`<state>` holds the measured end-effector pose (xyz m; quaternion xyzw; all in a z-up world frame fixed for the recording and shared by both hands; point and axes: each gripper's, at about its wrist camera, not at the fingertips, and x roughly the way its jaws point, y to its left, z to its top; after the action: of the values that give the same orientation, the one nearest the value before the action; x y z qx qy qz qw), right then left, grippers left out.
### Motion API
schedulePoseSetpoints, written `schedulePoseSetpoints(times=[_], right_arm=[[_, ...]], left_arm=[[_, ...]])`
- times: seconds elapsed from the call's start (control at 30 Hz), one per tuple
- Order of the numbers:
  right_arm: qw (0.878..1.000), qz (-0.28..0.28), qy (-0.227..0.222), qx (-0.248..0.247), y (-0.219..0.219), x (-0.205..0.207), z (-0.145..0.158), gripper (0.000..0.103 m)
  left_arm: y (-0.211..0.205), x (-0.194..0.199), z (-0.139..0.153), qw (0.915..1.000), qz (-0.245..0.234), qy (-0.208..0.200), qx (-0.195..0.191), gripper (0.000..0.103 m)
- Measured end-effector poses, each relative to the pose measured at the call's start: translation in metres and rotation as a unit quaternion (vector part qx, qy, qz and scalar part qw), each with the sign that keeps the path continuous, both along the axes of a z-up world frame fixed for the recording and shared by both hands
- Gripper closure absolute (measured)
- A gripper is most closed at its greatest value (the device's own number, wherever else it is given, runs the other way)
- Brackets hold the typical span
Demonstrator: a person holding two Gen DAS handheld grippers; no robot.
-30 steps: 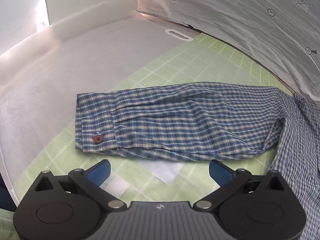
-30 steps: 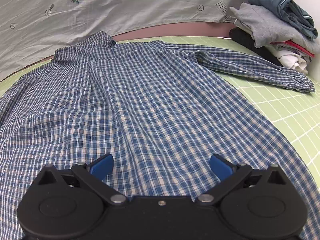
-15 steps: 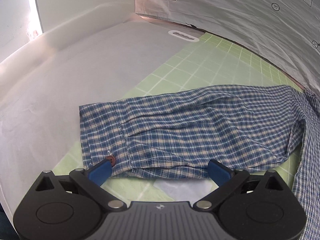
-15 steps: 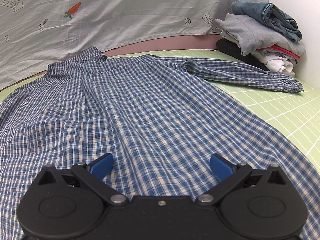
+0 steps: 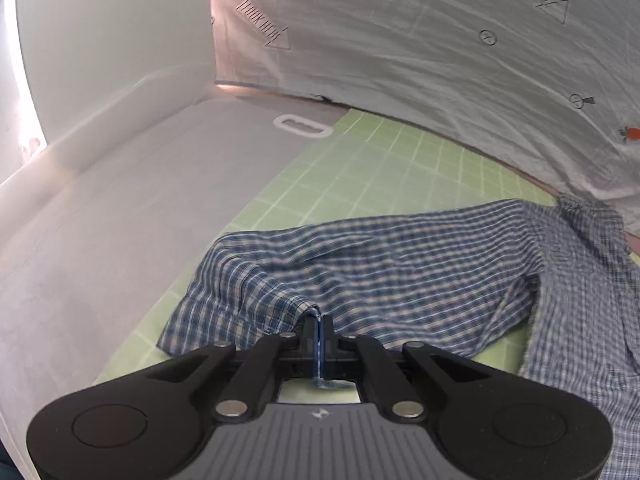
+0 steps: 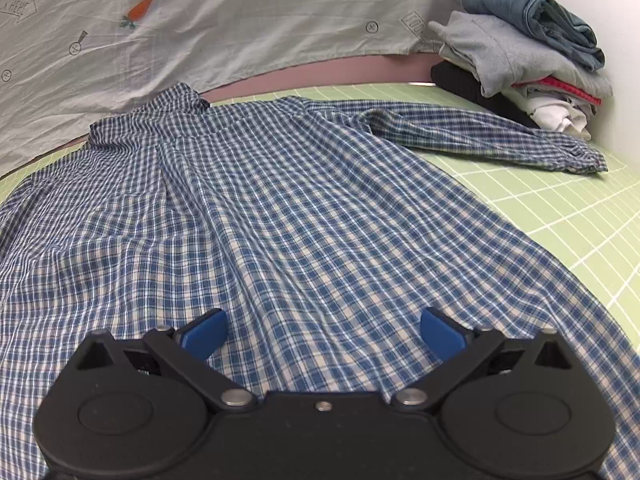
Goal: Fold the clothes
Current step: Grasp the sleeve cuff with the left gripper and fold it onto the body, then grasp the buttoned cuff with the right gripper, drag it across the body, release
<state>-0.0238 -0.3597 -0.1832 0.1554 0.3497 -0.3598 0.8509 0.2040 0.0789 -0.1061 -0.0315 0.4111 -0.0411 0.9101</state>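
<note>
Left gripper (image 5: 319,326) pinches the sleeve (image 5: 360,268); right gripper (image 6: 322,330) hovers with jaws wide.
The shirt (image 6: 256,216) lies spread, back up, on the green surface (image 6: 560,208); folded clothes (image 6: 520,56) are stacked at 1 o'clock in the right view.

We see our right gripper (image 6: 323,330) with its blue fingertips (image 6: 204,332) spread wide apart above the lower part of a blue plaid shirt (image 6: 280,216), which lies spread flat on the green grid mat (image 6: 580,216) with its collar (image 6: 176,100) toward the far edge. One sleeve (image 6: 480,136) stretches out to the right, its cuff ending near a stack of folded clothes (image 6: 528,52) in the corner. Behind the shirt hangs a pale grey sheet (image 6: 240,12) printed with a small carrot (image 6: 138,12).
</note>
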Motion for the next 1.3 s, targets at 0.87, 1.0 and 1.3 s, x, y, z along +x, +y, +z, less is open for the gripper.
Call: schedulePoseSetpoints(times=[0.87,1.0,1.3], right_arm=[[0.997,-0.008,-0.074,0.009,-0.087,-0.054,0.059,0.000],[0.996,0.026,-0.076,0.027,-0.067,-0.028,0.057,0.000],[0.997,0.077,-0.023,0.022,0.007,0.045,0.049,0.000]], left_arm=[[-0.224,-0.092,0.020,0.9888,-0.146,0.024,0.012,0.026],[-0.183,-0.086,-0.001,0.9901,-0.119,0.049,0.058,0.016],[-0.124,-0.054,-0.040,0.9849,-0.099,0.115,0.084,0.015]])
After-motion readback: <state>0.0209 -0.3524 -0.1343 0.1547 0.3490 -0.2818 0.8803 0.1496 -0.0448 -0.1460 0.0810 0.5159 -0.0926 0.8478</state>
